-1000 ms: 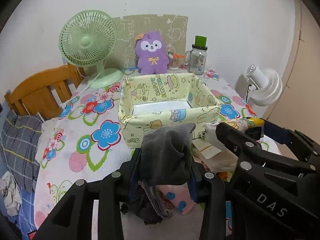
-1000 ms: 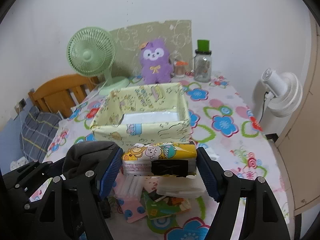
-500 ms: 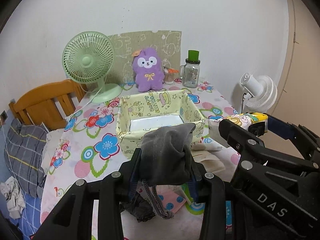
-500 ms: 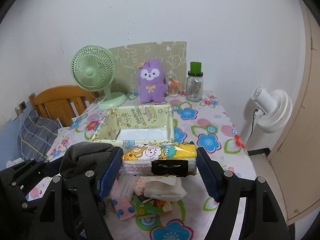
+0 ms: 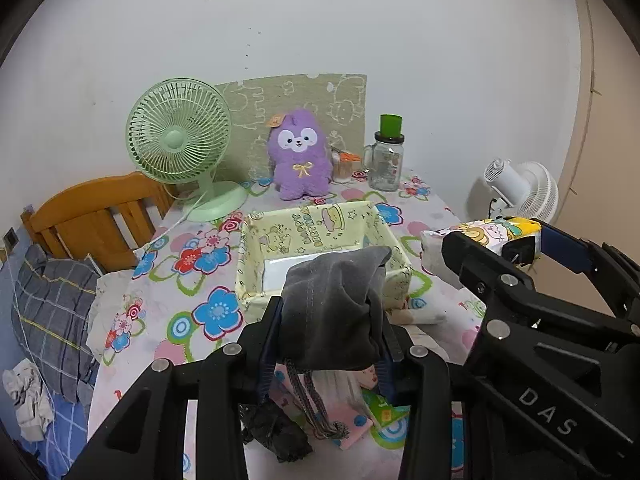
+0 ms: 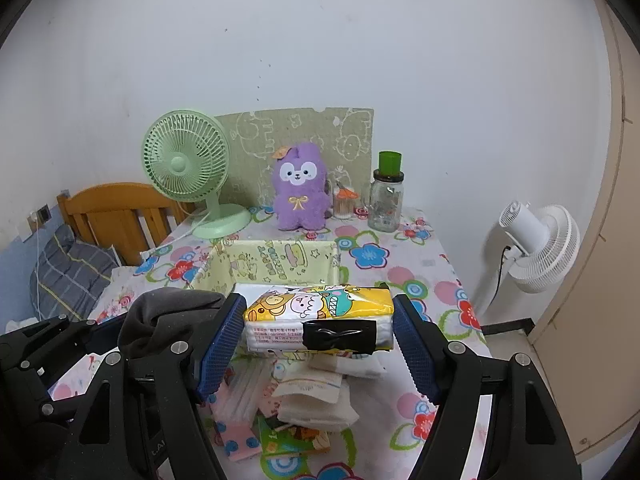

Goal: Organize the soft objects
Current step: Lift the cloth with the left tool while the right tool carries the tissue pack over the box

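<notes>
My left gripper (image 5: 326, 344) is shut on a grey drawstring pouch (image 5: 332, 308), held well above the table; the pouch also shows at the left of the right wrist view (image 6: 168, 316). My right gripper (image 6: 318, 340) is shut on a yellow cartoon tissue pack (image 6: 318, 318), also held high; the pack shows in the left wrist view (image 5: 486, 234). A pale yellow fabric box (image 5: 316, 226) stands open on the floral table, ahead of and below both grippers. Socks, white cloths and packets (image 6: 308, 396) lie in a heap below the grippers.
A green desk fan (image 5: 178, 144), a purple plush toy (image 5: 300, 156) and a glass jar with a green lid (image 5: 387, 160) stand along the back wall. A white floor fan (image 6: 532, 248) stands right of the table. A wooden bed frame (image 5: 96, 216) is at left.
Both grippers have risen and pulled back from the box with their loads still held. The table and box look smaller and farther away.
</notes>
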Action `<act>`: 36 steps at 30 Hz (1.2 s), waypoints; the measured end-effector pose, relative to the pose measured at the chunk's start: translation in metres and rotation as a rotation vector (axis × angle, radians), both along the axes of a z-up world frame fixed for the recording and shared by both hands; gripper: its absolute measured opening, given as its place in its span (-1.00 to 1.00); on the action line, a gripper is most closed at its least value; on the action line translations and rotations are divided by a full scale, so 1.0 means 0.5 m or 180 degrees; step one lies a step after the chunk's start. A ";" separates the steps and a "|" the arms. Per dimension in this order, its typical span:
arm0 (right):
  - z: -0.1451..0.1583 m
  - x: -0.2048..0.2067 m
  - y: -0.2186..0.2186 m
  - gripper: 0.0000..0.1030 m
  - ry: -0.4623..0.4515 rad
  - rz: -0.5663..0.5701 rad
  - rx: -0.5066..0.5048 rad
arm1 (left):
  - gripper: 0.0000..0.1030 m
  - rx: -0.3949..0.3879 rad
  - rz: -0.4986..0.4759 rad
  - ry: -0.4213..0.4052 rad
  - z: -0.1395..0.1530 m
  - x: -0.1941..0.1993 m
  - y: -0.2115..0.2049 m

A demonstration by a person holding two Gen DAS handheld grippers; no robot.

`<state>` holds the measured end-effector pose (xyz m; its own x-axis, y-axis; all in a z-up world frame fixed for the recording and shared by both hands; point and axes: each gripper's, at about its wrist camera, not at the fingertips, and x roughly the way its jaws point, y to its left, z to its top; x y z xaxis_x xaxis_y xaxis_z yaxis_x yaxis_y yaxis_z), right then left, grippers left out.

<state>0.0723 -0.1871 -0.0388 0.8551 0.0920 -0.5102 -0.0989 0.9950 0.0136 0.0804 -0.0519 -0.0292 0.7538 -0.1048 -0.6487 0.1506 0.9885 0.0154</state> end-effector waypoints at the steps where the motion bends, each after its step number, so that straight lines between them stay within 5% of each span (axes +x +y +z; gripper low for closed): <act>1: 0.001 0.003 0.001 0.48 -0.0002 0.0004 0.0001 | -0.19 0.0005 0.0009 -0.0003 0.001 0.003 0.000; 36: -0.026 0.219 0.060 0.48 0.0134 0.0144 -0.0047 | -0.19 -0.0139 0.0189 0.0164 -0.040 0.218 0.060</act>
<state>0.1819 -0.1571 -0.0517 0.8281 0.1223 -0.5471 -0.1436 0.9896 0.0040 0.1894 -0.0221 -0.0494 0.7253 -0.0898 -0.6826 0.0911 0.9953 -0.0342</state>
